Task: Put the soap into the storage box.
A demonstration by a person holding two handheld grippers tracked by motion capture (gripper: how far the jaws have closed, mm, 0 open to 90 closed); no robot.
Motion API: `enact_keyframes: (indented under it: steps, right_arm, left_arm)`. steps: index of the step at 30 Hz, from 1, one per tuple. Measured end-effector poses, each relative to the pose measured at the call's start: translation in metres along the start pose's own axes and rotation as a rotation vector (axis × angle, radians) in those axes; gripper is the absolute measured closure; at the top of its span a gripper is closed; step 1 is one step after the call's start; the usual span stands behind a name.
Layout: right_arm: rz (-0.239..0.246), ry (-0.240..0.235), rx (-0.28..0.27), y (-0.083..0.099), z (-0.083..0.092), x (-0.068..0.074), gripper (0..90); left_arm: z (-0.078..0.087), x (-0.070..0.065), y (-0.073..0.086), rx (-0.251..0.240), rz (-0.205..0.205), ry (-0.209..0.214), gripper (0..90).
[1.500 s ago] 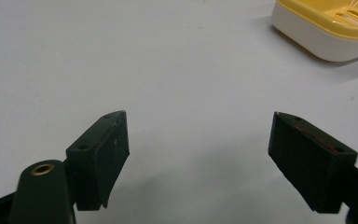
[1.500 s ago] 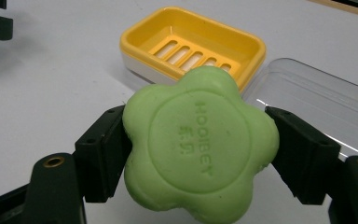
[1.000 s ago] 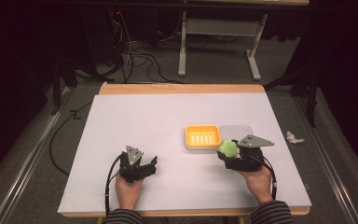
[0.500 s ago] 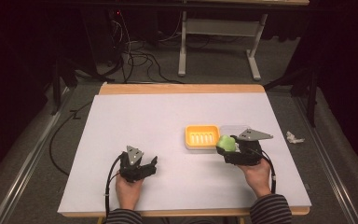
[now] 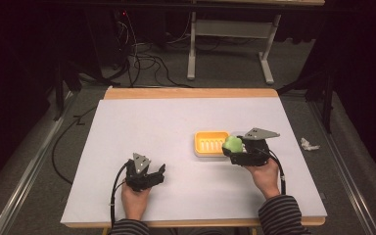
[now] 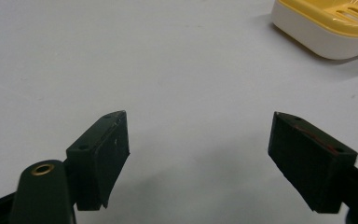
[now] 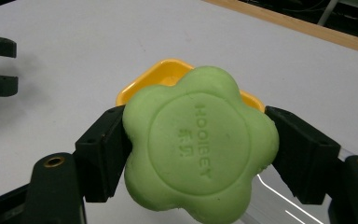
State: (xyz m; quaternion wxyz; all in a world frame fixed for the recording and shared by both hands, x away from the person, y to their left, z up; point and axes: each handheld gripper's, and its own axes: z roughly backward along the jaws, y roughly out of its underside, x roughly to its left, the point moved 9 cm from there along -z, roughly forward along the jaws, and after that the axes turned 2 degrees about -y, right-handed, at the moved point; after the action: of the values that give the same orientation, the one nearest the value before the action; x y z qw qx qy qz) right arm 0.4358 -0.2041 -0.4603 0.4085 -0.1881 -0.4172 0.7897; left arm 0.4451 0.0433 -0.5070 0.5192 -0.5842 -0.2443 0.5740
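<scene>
Green soap between right claw pads

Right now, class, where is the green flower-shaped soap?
The green soap is clamped between the right gripper's fingers, at the right edge of the yellow soap dish on the table's right half.

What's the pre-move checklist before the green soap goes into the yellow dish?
1. Grip: right gripper fingers clamp both sides of the green flower-shaped soap bar: ok.
2. Target: yellow plastic soap dish upright, nothing in it: ok.
3. Alignment: soap at the dish's right edge, not over its centre: not ok.
4. Left gripper open, resting apart from the dish: ok.
5. Clear lid position under the right gripper: cannot tell.
</scene>
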Motion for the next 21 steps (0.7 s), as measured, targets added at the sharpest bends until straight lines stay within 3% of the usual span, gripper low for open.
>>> enact_keyframes:
  steps: [5, 13, 21]
  right_arm:
    - [-0.001, 0.002, -0.005, -0.005, -0.007, -0.002, 26.5]
    - [-0.019, -0.003, 0.029, -0.003, -0.023, -0.009, 26.5]
    - [-0.026, -0.013, 0.068, -0.014, -0.037, -0.012, 26.5]
  left_arm:
    - [0.000, 0.000, 0.000, -0.001, -0.005, 0.001, 20.9]
    - [0.000, -0.002, 0.002, 0.008, -0.010, 0.007, 21.2]
    - [0.000, -0.001, 0.002, 0.013, -0.010, 0.006, 21.2]
